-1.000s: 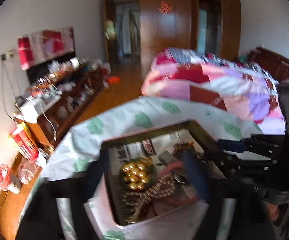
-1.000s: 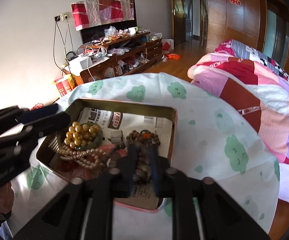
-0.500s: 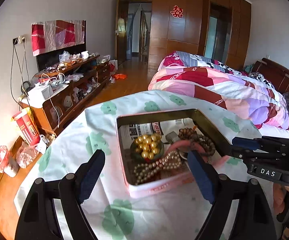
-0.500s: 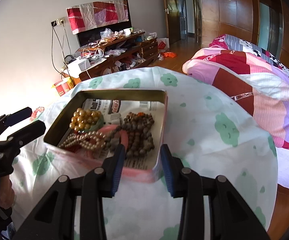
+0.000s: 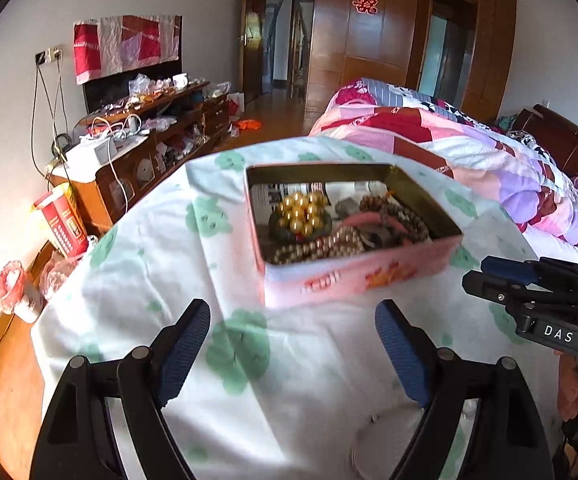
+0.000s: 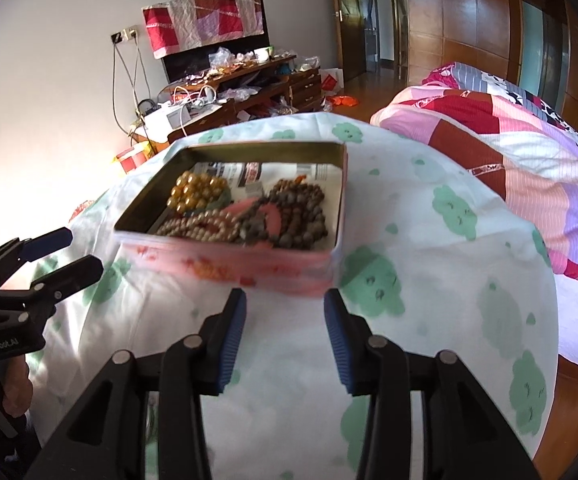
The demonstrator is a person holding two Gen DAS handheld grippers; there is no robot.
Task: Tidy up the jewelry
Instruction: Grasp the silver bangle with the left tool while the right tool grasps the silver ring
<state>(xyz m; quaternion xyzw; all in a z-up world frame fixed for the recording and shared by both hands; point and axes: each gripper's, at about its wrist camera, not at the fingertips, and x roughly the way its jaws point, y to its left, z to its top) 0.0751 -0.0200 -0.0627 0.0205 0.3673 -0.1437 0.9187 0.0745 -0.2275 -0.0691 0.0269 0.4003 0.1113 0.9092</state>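
Pink tin (image 6: 249,268) beyond right hand-held gripper (image 6: 285,320)

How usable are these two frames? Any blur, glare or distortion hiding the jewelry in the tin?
Left wrist: strong fisheye bend and dark corners; the pink tin front is motion-smeared, but the gold beads read fine; the wall at far left blows out. Right wrist: same distortion, tin wall smeared, brown beads soft yet recognisable; glare at left edge.

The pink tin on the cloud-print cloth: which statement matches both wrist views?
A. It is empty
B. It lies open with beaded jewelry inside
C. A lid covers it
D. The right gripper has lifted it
B: the pink tin has no lid on, and gold beads and brown beads lie inside.
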